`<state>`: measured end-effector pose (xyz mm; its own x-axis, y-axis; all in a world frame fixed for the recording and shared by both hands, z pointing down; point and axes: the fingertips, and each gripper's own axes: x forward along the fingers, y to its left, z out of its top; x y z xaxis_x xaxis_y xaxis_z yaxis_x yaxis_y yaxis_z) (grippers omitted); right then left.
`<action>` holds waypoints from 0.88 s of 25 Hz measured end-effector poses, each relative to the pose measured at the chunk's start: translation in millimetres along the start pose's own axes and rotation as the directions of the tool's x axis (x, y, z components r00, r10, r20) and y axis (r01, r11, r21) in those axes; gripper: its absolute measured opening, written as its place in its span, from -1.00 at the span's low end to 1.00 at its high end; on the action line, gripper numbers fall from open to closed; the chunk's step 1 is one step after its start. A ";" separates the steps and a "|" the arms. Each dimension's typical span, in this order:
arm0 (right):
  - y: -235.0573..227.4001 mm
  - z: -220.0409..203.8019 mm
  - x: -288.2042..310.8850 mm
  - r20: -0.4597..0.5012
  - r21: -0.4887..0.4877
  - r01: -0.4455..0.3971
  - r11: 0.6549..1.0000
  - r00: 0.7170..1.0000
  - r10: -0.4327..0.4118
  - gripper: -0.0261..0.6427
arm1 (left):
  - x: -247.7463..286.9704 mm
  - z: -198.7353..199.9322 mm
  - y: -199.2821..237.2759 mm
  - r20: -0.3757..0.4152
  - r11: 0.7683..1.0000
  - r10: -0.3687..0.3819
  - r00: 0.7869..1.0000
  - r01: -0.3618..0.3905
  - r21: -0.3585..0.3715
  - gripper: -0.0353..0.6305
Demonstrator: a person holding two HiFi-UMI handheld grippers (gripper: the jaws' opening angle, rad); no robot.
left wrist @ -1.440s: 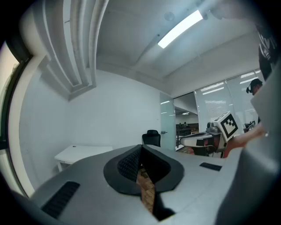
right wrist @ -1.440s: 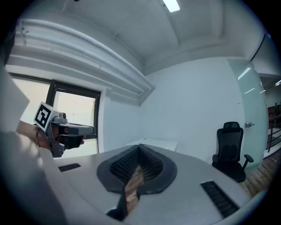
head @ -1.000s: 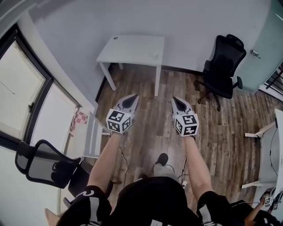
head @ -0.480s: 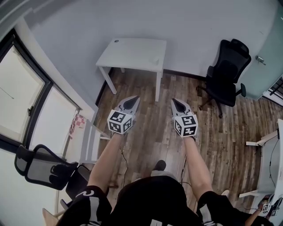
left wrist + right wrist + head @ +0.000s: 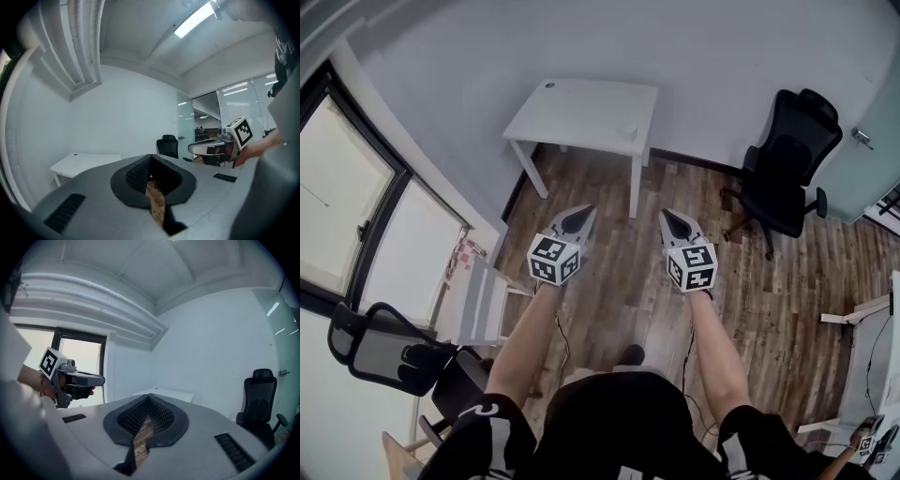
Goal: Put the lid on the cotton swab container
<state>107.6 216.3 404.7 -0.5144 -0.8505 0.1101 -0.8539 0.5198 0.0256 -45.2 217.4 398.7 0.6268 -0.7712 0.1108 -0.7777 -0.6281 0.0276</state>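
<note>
A white table (image 5: 581, 112) stands against the far wall, well ahead of both grippers. On it sit a small pale object (image 5: 630, 132) near its right front corner and a small dark object (image 5: 548, 85) at its back left; both are too small to identify. My left gripper (image 5: 578, 217) and right gripper (image 5: 678, 221) are held side by side over the wooden floor, both shut with nothing in them. In the left gripper view the jaws (image 5: 151, 161) meet at the tips, with the table (image 5: 84, 161) far off. In the right gripper view the jaws (image 5: 149, 401) are likewise closed.
A black office chair (image 5: 792, 155) stands right of the table by a glass door. Another black chair (image 5: 384, 347) and a white rack (image 5: 483, 300) stand at the left beside the window. A desk edge (image 5: 877, 347) shows at the far right.
The view has shifted forward: the table and the right chair sit slightly lower in the picture. Both grippers keep their pose and stay shut.
</note>
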 end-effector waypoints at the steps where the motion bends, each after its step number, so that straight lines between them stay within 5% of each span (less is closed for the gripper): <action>1: -2.4 0.4 0.9 0.002 0.002 -0.002 1.000 1.000 0.002 -0.88 | 2.4 -0.9 -1.0 -0.002 1.000 0.001 1.000 -0.001 -0.001 -0.82; 22: -38.6 -3.9 33.2 -0.003 0.027 0.038 0.999 0.999 -0.038 -0.88 | 52.2 -1.3 27.7 0.005 0.999 -0.024 1.000 0.025 -0.025 -0.82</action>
<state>123.9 168.3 411.2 -0.4814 -0.8693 0.1120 -0.8747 0.4847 0.0024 -34.0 160.0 406.6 0.6459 -0.7562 0.1047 -0.7630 -0.6441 0.0551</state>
